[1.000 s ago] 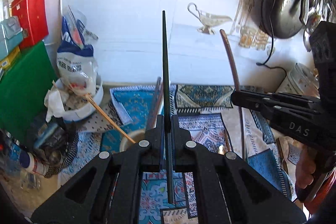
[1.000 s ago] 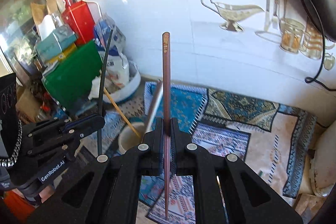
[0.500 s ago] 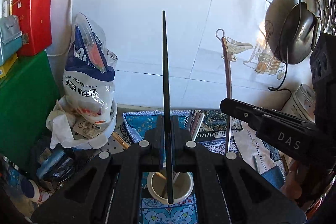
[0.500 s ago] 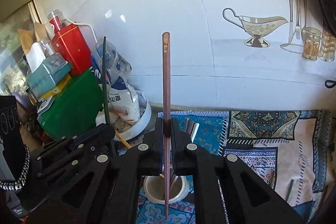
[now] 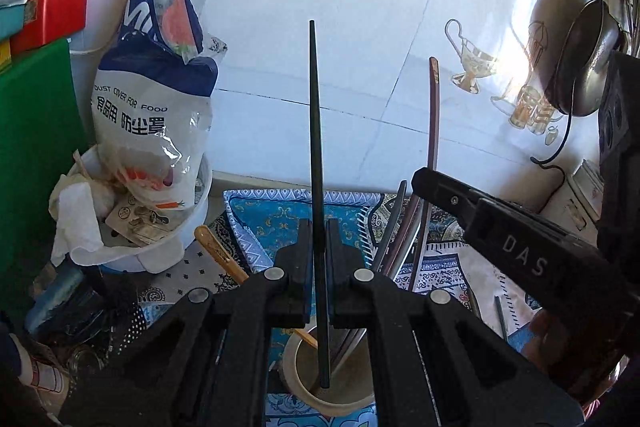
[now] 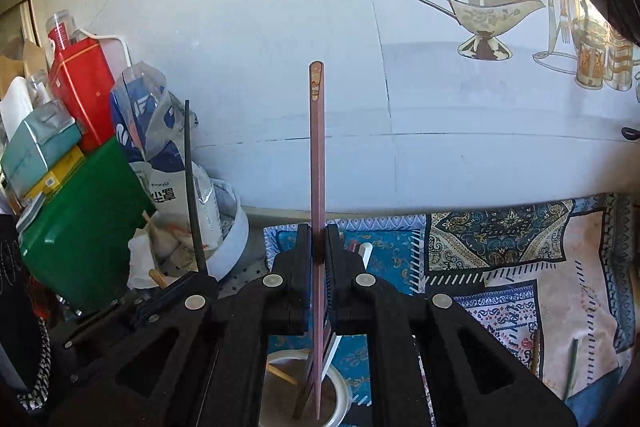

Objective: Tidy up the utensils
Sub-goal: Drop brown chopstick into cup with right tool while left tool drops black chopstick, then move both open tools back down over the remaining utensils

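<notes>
The clear-and-blue plastic bag [image 5: 154, 99] reads "DUST COVER FOR FOOD" above a line of Chinese characters; it stands in a white round tub [image 5: 168, 251] left of the beige round cup [image 5: 344, 401]. In the left wrist view the right claw's [image 5: 418, 179] black body carries white letters "DAS". The red tin box [image 6: 82, 87], far left of the cup against the white tiled wall [image 6: 280, 27], bears small print too fine to read, as do the teal and yellow cartons stacked on the green plastic board [image 6: 80, 227].

The left claw [image 5: 319, 247] is pressed together on a thin black chopstick [image 5: 316, 147], straight and tapering, held upright with its lower tip down inside the cup. The right claw [image 6: 319, 247] pinches a reddish-brown chopstick [image 6: 317, 187] with a small printed pattern at its rounded top end; it too stands upright, its narrow tip reaching into the cup's mouth. The cup sits on a blue patterned cloth [image 6: 400, 259] on the counter and holds several other utensils leaning right: dark and reddish sticks and a pale wooden one [image 5: 220, 251] leaning left. Right of the cup, a few loose sticks [image 6: 570, 371] lie on the cloth. The wall tile right of the cup shows a printed gravy boat [image 6: 484, 15].
</notes>
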Available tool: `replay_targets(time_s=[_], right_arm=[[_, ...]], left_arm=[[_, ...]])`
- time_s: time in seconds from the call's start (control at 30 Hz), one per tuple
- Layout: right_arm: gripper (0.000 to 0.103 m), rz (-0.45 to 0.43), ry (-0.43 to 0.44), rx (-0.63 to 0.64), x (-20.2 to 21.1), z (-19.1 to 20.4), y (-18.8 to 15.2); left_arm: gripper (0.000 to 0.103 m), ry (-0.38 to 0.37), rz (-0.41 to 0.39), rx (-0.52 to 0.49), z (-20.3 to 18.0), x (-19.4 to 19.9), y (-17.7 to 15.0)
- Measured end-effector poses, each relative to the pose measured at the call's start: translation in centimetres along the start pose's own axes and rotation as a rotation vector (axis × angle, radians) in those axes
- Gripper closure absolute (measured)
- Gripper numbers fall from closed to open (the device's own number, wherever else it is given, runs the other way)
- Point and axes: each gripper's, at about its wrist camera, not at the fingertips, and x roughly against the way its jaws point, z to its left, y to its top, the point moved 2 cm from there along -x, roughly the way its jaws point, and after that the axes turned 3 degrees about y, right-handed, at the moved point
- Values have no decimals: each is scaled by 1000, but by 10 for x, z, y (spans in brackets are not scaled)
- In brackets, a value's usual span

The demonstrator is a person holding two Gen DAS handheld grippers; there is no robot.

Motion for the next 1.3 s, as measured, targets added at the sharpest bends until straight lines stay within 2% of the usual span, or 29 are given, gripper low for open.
replay_targets(time_s=[0.13, 0.33, 0.63, 0.8, 1.03, 1.3], right_arm=[[97, 12, -22, 18, -4, -2, -11], [97, 65, -30, 49, -5, -6, -26], [97, 208, -1, 109, 4, -7, -45], [97, 250, 7, 156, 15, -5, -54], [96, 284, 19, 168, 37, -16, -57], [83, 262, 17, 175, 71, -44, -52]], left_arm=[[99, 7, -4, -8, 0, -6, -10], [99, 13, 38, -46, 1, -9, -29], [99, 19, 172, -48, 1, -7, -52], [99, 38, 222, -59, -3, -2, -54], [97, 74, 214, -84, -17, 18, -52], [89, 102, 169, -127, -50, 48, -45]])
